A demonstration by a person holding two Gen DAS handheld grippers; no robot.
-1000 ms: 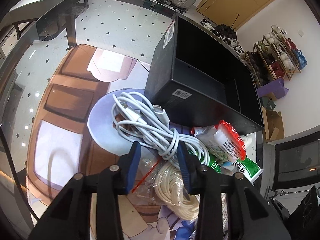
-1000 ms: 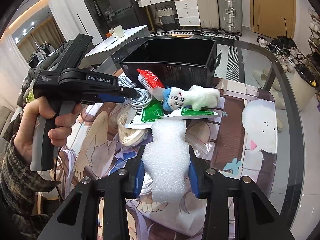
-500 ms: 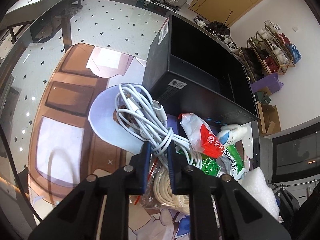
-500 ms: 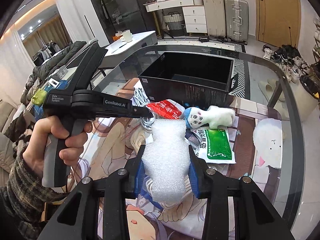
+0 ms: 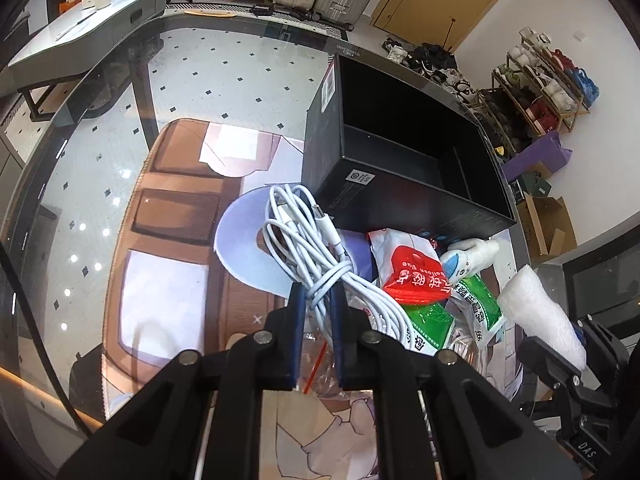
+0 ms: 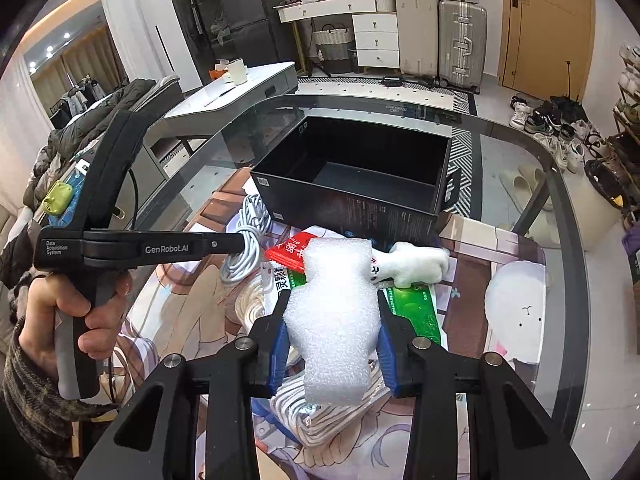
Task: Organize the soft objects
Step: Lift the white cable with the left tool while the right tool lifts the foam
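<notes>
Clamping a bundled white charging cable, the left gripper has its blue pads pressed tight on the bundle's waist, the loops fanning out beyond the tips toward the black box. The right gripper is closed on a block of white foam, which stands up between its pads and hides part of what lies behind it.

Just past both tools, on the printed mat covering the glass table, sits a small heap: a red packet, a green and white packet, a white plush toy with a blue cap, a coil of cream cord and some clear plastic wrap under the left tool.

Beyond the heap stands the black box, open at the top; its dark interior shows nothing inside from either camera. The red packet and plush toy lie just beside its near wall.

A person's hand in a plaid sleeve holds the left tool's handle.
</notes>
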